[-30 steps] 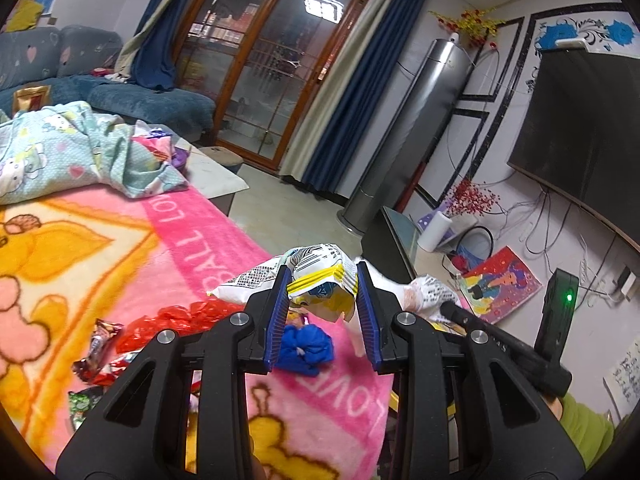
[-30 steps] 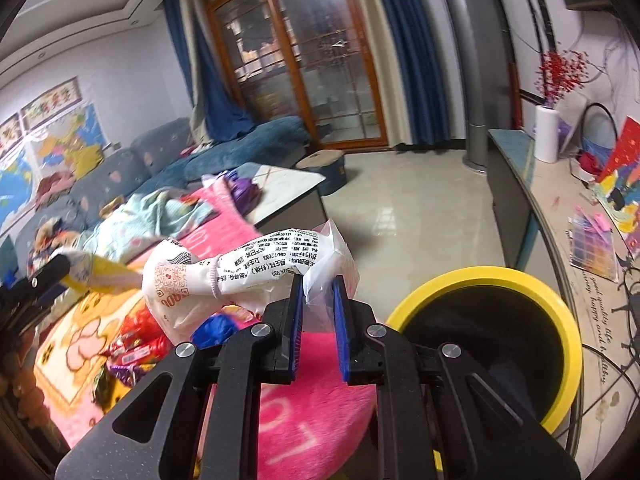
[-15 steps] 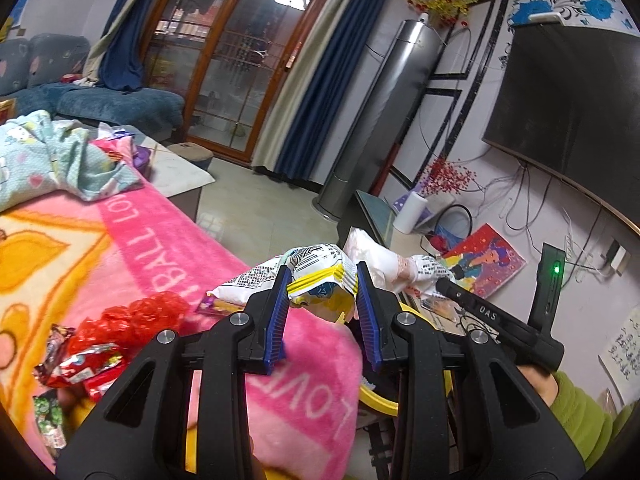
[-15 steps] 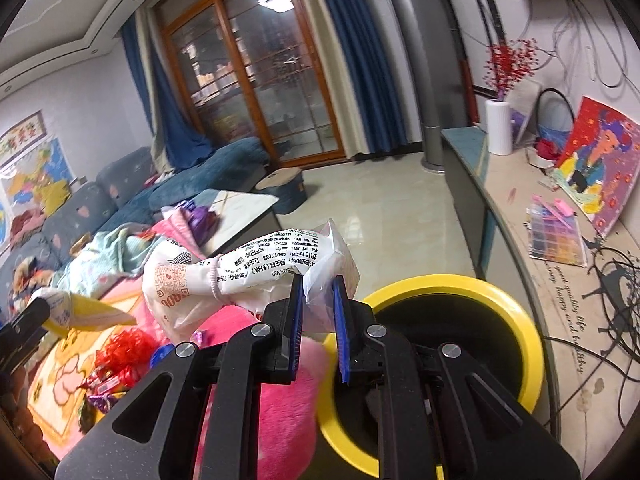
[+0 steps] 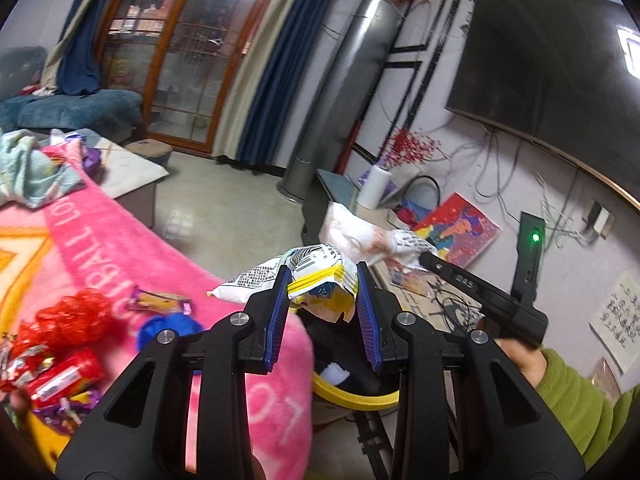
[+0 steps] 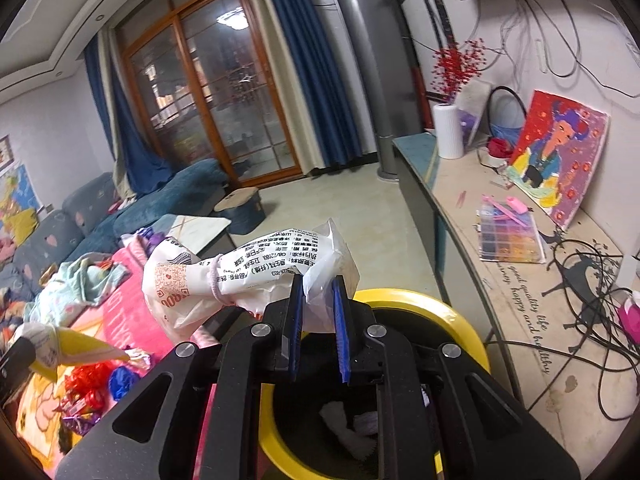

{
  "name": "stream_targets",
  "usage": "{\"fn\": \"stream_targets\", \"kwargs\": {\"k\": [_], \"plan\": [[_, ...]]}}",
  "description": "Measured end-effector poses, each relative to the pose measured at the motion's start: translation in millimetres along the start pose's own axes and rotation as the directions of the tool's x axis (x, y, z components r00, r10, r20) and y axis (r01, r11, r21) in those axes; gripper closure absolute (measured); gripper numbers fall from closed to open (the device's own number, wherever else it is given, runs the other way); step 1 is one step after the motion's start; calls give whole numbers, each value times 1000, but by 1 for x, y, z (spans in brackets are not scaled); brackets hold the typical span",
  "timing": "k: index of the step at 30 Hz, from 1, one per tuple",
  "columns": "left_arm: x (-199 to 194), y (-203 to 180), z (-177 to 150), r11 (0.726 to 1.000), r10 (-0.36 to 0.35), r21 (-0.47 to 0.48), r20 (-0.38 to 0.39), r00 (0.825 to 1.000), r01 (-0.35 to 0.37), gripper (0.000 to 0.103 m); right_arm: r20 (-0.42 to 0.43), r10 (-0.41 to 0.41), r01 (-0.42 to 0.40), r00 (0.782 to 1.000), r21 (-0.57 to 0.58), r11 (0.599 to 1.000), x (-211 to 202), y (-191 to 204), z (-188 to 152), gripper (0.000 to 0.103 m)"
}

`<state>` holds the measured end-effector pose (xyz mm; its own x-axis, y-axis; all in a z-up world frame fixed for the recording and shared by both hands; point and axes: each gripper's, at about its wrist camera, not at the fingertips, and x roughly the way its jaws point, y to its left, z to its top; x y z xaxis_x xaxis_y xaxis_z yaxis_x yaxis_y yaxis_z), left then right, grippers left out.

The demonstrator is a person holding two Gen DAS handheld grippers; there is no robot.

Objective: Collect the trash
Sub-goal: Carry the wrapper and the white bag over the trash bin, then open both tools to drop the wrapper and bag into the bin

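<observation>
My left gripper [image 5: 322, 286] is shut on a yellow and white snack bag [image 5: 316, 284] and holds it over the near edge of the yellow-rimmed black bin [image 5: 356, 398]. My right gripper [image 6: 318, 292] is shut on a white printed plastic bag [image 6: 240, 276] tied with a band, held above the same bin [image 6: 460, 320]. The white bag also shows in the left wrist view [image 5: 360, 236], just beyond the snack bag. White scraps lie inside the bin. Red, blue and purple wrappers [image 5: 68, 344] lie on the pink blanket [image 5: 120, 248].
A low TV bench [image 6: 500, 272] with a painting [image 6: 556, 156], a paper roll [image 6: 448, 130] and cables stands right of the bin. A tall silver column [image 5: 332, 96] stands by the blue curtains. A blue sofa [image 6: 160, 200] is at the back left.
Both grippers have moved right, off the blanket and over the bin, each still holding its bag. More of the bin's inside shows now.
</observation>
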<state>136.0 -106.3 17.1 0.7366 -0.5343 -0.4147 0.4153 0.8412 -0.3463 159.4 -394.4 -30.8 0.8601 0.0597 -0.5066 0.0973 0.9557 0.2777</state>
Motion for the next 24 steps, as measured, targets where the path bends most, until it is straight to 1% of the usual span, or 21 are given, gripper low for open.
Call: {"fn": "stream_targets", "kwargs": {"k": [6,12,24], "plan": [[24,-16,-10,998,-50,32,-50,997,52,78,-13,-42,42,999,33,999,7,-21,-2,89],[46,-27,-20,995,-90,40,-100,991,94,78,-36,-78,80,996,67,995,17,-40,-7,89],[75,-38,-36,988,-132,61,-167,977,144,78,-102,-144,154,984,101,983,40,-73,-22,89]]}}
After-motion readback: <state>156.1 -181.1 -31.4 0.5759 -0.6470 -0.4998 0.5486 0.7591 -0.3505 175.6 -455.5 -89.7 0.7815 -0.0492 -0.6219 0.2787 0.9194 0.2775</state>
